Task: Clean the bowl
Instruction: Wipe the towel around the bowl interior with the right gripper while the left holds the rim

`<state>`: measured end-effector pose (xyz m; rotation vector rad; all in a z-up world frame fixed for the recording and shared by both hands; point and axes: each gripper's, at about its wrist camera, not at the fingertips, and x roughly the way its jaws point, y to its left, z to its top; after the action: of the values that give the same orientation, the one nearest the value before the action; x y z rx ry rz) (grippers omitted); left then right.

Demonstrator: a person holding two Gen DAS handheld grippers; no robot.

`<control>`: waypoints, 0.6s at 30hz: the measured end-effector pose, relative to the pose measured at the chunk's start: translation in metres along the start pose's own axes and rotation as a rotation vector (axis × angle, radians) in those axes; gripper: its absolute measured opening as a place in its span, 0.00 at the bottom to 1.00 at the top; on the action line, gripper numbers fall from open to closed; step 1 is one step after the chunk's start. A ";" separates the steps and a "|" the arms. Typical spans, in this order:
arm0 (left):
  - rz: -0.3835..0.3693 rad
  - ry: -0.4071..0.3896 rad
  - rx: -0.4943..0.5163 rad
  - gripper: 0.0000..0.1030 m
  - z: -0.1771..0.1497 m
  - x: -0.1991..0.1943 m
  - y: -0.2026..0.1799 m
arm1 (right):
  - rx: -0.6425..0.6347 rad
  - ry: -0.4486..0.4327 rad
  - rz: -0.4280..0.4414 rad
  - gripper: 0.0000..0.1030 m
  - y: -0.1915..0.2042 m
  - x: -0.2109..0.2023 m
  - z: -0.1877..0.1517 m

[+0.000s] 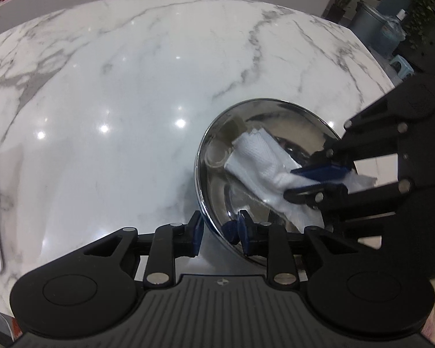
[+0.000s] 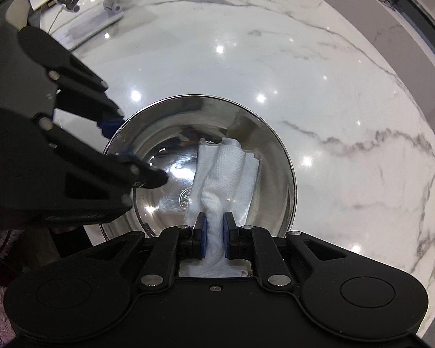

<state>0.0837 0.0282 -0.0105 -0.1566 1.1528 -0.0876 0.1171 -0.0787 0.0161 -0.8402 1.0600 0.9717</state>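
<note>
The bowl [image 2: 206,156] sits on the marble counter [image 2: 319,72] with the right gripper [image 2: 214,232] clamped on a paper towel [image 2: 226,171] inside, while the left gripper [image 1: 220,229] straddles the near rim, jaws seemingly slack, so a hard wipe could skate the bowl away.

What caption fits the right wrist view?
Right gripper shut on a paper towel inside a steel bowl; left gripper straddles its rim.
</note>
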 end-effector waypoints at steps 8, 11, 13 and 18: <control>0.035 -0.023 0.017 0.16 0.010 0.003 0.001 | 0.118 -0.023 0.122 0.09 -0.013 -0.003 -0.004; 0.060 -0.032 0.034 0.15 0.015 0.003 0.001 | 0.191 -0.048 0.251 0.09 -0.020 -0.002 -0.008; 0.066 -0.033 0.040 0.15 0.017 0.003 0.000 | 0.212 -0.061 0.304 0.09 -0.020 -0.001 -0.008; 0.066 -0.034 0.052 0.15 0.018 0.004 0.000 | 0.172 -0.038 0.272 0.09 -0.016 -0.004 -0.004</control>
<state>0.1020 0.0286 -0.0068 -0.0736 1.1200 -0.0558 0.1301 -0.0889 0.0208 -0.5427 1.2276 1.1006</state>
